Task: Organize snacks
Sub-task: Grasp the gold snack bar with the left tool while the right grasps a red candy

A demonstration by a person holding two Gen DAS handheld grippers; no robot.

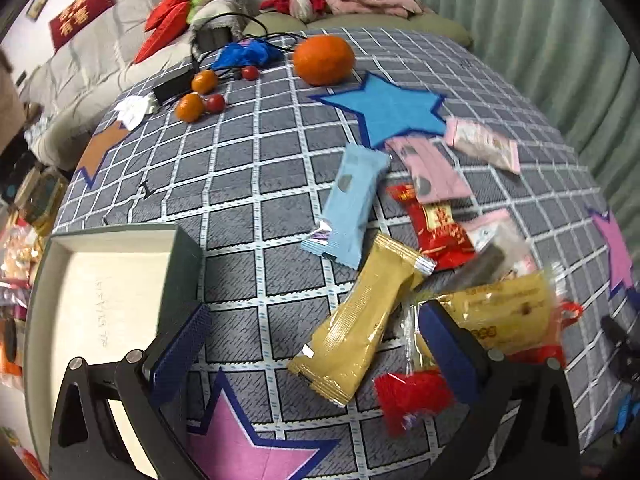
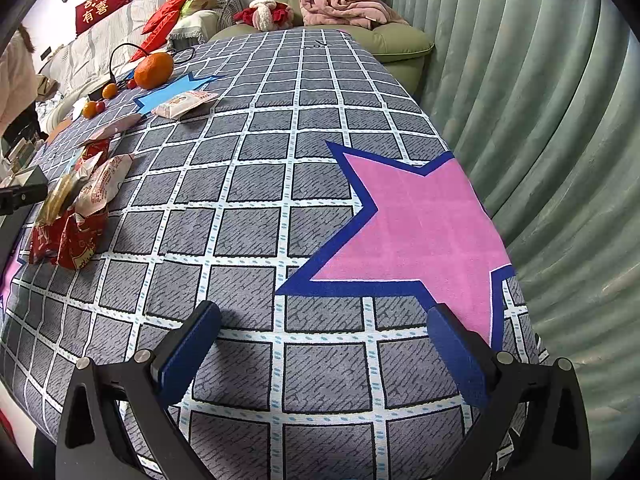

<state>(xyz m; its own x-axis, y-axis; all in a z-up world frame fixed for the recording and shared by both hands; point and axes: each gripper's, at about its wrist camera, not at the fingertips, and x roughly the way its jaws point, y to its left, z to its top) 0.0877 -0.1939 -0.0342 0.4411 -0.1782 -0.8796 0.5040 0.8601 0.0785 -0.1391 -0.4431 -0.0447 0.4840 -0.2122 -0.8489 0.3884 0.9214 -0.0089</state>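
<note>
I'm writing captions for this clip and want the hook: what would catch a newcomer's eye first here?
Probably the heap of bright snack packets: a gold bar wrapper, a light blue one and red ones, spilled across the grey checked tablecloth right of centre in the left wrist view. Next, the big orange at the table's far side, beside a blue star patch. In the right wrist view, a large pink star lies ahead of the open right tongs.

In the left wrist view the box [image 1: 120, 288] is cut off by the left and bottom edges, and the left gripper's [image 1: 316, 350] right finger [image 1: 448, 352] hides part of the motion-blurred yellow packet [image 1: 508, 312]. The red candy [image 1: 412, 400] beneath it is blurred too. In the right wrist view the snack pile [image 2: 80, 208] runs into the left edge, its print too small to read.
</note>
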